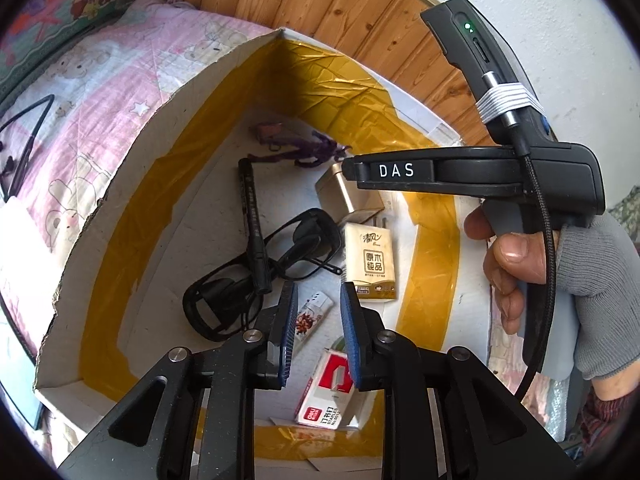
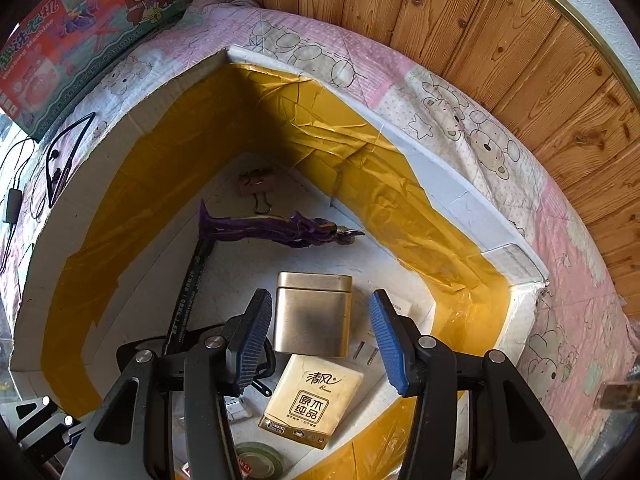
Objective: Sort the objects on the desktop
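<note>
Both grippers are hovering over the white cardboard box (image 2: 460, 200) lined with yellow tape, where the desktop things are lying. The right gripper (image 2: 320, 338) is hanging with its blue-padded jaws spread wide and empty on either side of the brushed gold metal tin (image 2: 312, 312), which is lying just beside the beige tissue packet (image 2: 312, 400). The left gripper (image 1: 319, 334) is hanging parted and empty above the red-and-white staple box (image 1: 328, 392), near the black-framed glasses (image 1: 256, 272) and the black pen (image 1: 252, 224).
</note>
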{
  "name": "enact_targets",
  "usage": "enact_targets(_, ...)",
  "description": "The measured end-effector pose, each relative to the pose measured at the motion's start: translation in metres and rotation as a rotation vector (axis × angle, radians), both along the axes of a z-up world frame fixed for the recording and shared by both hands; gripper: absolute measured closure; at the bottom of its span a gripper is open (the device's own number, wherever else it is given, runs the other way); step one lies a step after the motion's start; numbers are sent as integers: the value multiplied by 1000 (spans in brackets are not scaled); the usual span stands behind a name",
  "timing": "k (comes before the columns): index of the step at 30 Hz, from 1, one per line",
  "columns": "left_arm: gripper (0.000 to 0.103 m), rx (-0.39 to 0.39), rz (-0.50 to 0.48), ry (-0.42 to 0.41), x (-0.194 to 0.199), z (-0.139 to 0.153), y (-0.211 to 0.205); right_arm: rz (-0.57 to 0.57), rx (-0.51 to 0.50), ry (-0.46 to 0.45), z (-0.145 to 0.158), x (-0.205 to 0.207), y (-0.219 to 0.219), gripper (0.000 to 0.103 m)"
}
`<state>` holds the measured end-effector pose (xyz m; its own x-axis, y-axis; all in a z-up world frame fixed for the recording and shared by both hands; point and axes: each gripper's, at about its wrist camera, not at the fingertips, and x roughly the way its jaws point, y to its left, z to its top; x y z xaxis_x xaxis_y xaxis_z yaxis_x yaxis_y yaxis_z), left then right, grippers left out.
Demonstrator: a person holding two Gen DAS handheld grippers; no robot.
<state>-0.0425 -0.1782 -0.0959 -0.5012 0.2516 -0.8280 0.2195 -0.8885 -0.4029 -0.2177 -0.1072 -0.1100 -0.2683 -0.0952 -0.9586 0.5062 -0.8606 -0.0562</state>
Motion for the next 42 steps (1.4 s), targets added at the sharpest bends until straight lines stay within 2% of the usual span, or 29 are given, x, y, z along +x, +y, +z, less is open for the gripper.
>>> enact_targets(9, 80, -35, 18, 16, 9, 15, -1, 22, 6, 6, 17, 23, 12, 50)
enact_targets(16, 79, -121, 50, 61, 24, 36, -3, 53, -3, 9, 29, 50, 24, 50)
enact_targets(33, 78, -213, 95, 129, 52, 63, -3, 199, -50, 94, 70, 150, 33, 50)
enact_targets(34, 75, -225, 95, 134, 54, 64, -1, 208, -48, 102, 71, 156, 34, 50)
enact_targets(35, 66, -231, 92, 143, 55, 66, 0, 216, -47, 109, 71, 161, 35, 49)
enact_targets(37, 61, -235, 87, 164, 58, 68, 3, 231, -44, 117, 71, 171, 38, 49)
enact_targets(42, 57, -254, 89, 188, 63, 72, 7, 257, -18, 126, 65, 188, 42, 49)
